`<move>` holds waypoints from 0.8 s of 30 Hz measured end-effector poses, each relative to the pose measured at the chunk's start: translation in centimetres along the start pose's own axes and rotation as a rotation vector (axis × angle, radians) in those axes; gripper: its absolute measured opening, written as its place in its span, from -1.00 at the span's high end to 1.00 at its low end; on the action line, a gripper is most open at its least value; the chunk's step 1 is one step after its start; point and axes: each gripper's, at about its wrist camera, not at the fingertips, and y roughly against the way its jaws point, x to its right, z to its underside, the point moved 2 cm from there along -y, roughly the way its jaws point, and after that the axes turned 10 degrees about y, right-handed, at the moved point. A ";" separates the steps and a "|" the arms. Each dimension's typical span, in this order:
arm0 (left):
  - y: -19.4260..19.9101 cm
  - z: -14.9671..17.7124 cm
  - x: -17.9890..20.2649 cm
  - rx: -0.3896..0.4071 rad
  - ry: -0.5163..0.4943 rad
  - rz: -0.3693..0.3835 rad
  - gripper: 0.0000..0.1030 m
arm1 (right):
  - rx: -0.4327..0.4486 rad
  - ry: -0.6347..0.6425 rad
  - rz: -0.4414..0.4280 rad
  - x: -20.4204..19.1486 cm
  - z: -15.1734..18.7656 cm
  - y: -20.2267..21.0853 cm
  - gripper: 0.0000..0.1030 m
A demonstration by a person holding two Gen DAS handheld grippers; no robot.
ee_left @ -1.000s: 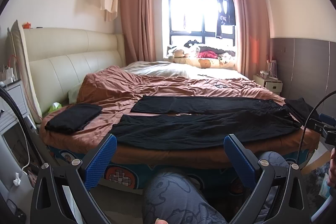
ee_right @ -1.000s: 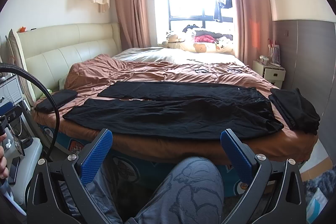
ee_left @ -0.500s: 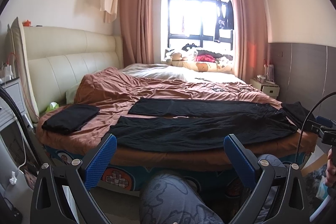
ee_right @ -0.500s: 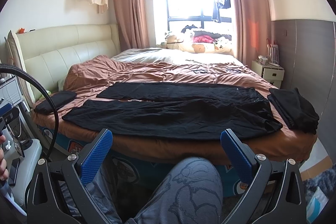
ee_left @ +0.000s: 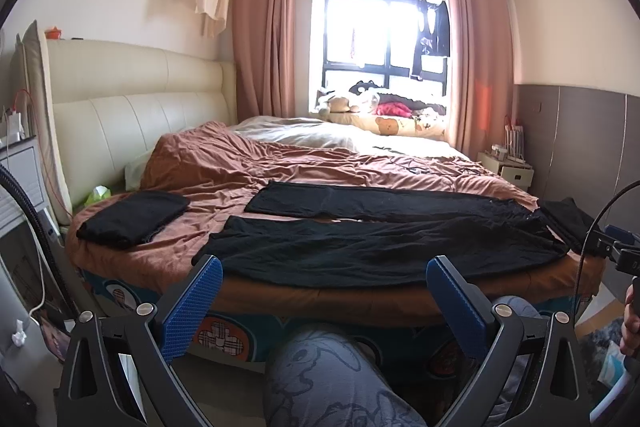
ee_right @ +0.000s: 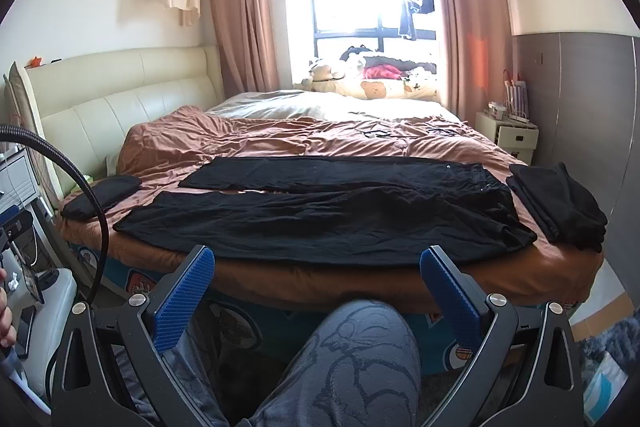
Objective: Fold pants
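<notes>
Black pants [ee_left: 372, 247] lie spread flat across the near part of the bed, both legs pointing left and the waist at the right; they also show in the right wrist view [ee_right: 320, 215]. My left gripper [ee_left: 324, 273] is open and empty, held off the bed's near edge just short of the pants. My right gripper [ee_right: 316, 261] is open and empty too, in front of the bed edge. Neither touches the cloth.
A folded black garment [ee_left: 134, 217] lies at the bed's left end and a black pile [ee_right: 560, 205] at its right end. The brown bedspread [ee_left: 280, 167] is rumpled behind the pants. A knee in grey patterned trousers [ee_right: 352, 359] is below the grippers. A nightstand [ee_right: 506, 137] stands far right.
Both views have tilted slightly upward, so the bed sits a little lower in frame. The pants have not moved and both grippers stay open.
</notes>
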 end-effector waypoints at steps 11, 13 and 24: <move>-2.5 -0.8 -1.2 0.022 0.017 0.008 -1.00 | -0.009 -0.001 0.039 1.5 0.1 -1.0 -1.00; -3.3 -0.9 -1.7 0.016 0.036 0.005 -1.00 | -0.016 -0.011 0.057 2.1 0.2 -1.3 -1.00; -8.5 -0.9 -3.8 -0.046 0.056 -0.049 -1.00 | -0.088 -0.105 0.107 5.1 0.8 -4.4 -1.00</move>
